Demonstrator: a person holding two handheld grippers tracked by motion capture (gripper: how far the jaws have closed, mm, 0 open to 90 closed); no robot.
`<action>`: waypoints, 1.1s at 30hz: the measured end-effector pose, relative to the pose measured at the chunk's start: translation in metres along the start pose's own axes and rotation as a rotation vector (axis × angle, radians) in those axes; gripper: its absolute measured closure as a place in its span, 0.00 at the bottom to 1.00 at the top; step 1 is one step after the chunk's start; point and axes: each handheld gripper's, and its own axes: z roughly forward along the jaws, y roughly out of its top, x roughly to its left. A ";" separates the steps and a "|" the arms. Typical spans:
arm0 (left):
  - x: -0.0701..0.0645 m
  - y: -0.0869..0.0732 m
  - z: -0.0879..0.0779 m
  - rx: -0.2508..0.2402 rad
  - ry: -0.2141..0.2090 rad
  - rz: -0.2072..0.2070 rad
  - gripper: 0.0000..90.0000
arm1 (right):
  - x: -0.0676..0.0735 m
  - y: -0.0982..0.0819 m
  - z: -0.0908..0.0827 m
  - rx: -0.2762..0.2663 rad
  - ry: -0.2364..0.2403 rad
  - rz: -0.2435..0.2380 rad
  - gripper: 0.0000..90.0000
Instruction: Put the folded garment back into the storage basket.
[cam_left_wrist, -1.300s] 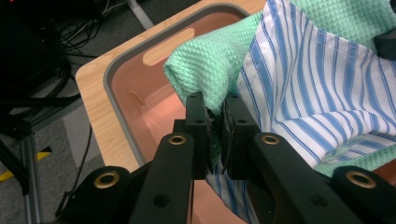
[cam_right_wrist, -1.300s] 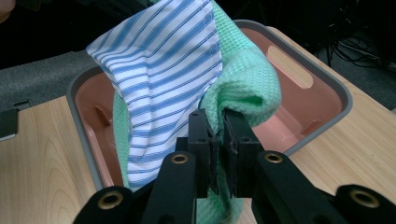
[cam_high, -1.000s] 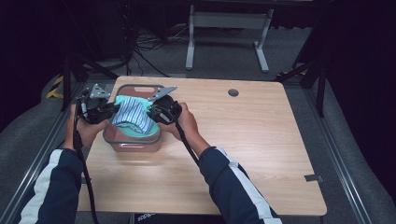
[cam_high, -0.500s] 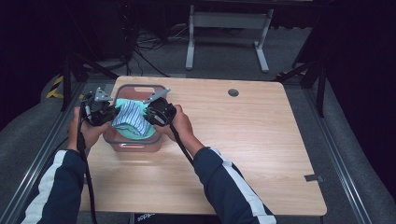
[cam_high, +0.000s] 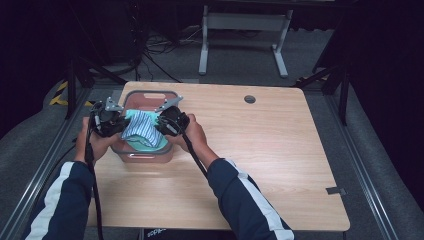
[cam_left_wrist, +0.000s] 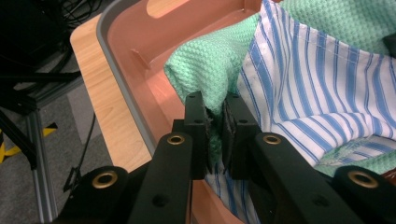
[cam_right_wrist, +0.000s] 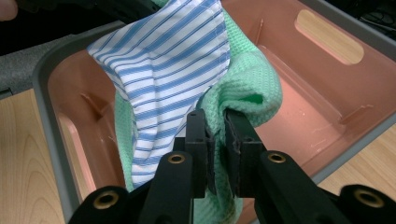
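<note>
Here, each item is listed in turn.

Table: a wooden top, seen from the high view; a round dark grommet is set near its far edge.

Bin: a pink tub with a grey rim and slot handles, placed at the table's left, far half.

Green cloth: a waffle-knit piece, held over and partly inside the bin, bunched between the two grippers.

Striped cloth: blue and white, laid against the green cloth and draped over it; its lower edge hangs into the bin.

Left gripper: its jaws are nearly closed, with a fold of green cloth pinched between the pads; the striped cloth lies just beside the right jaw. It is held at the bin's left side.

Right gripper: its jaws are nearly closed on a fold of the green cloth; the striped cloth hangs just to the left of them. It is held at the bin's right side.

Hands: the left hand and right hand are wrapped round the grippers, with dark sleeves striped in white.
</note>
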 end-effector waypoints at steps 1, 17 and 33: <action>-0.001 -0.001 0.001 0.002 0.000 0.000 0.90 | 0.000 -0.001 0.001 0.004 -0.001 0.003 0.88; -0.006 -0.005 -0.010 -0.035 0.015 0.018 0.72 | -0.005 -0.009 -0.007 0.029 -0.009 -0.001 0.82; -0.040 -0.002 -0.036 -0.164 0.000 0.000 0.60 | -0.005 -0.017 -0.036 0.037 -0.040 -0.071 0.69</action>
